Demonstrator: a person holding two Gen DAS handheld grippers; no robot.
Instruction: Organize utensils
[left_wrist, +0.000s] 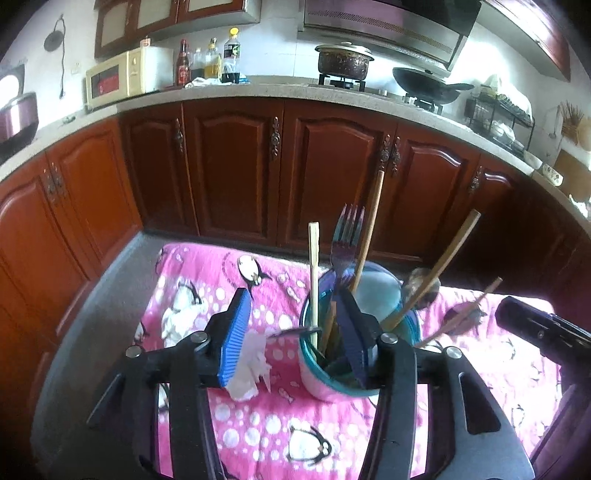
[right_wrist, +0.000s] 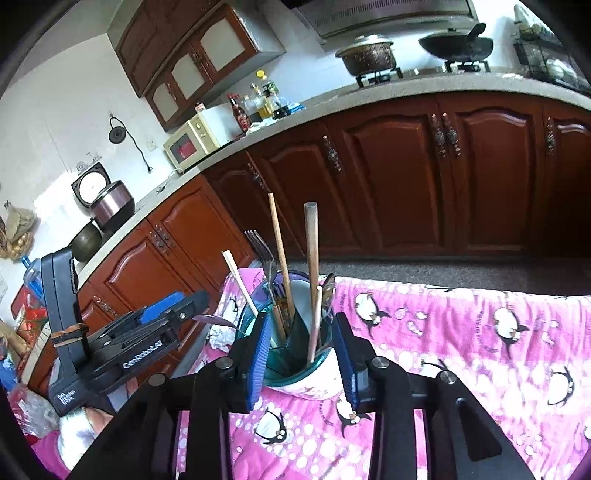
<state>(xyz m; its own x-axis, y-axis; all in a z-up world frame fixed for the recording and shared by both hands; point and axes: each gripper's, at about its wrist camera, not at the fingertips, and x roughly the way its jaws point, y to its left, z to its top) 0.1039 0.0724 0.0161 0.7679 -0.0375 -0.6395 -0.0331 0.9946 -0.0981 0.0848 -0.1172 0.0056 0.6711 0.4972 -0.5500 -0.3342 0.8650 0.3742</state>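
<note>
You face curved run of dark red-brown wooden base cabinets (left_wrist: 236, 166) with ornate metal handles, under speckled grey stone countertop (left_wrist: 258, 90). White tiled wall (left_wrist: 280, 48) behind. Far left: cream microwave (left_wrist: 118, 75), cluster of bottles (left_wrist: 210, 61), matching wall cupboards with frosted panels (right_wrist: 192, 59). Far right: lidded dark pot (left_wrist: 344, 59) and black wok (left_wrist: 428, 85) on gas burners, steel range hood (left_wrist: 388, 26) above. Grey speckled floor (right_wrist: 443, 271). Near you, pink penguin-print blanket (right_wrist: 480, 332). Daylight soft, even.

A pink penguin-print blanket (right_wrist: 461, 350) covers the surface, with a teal-rimmed cup (right_wrist: 306, 384) of utensils standing near its front and a crumpled white tissue (left_wrist: 251, 369) lying just left of it.
</note>
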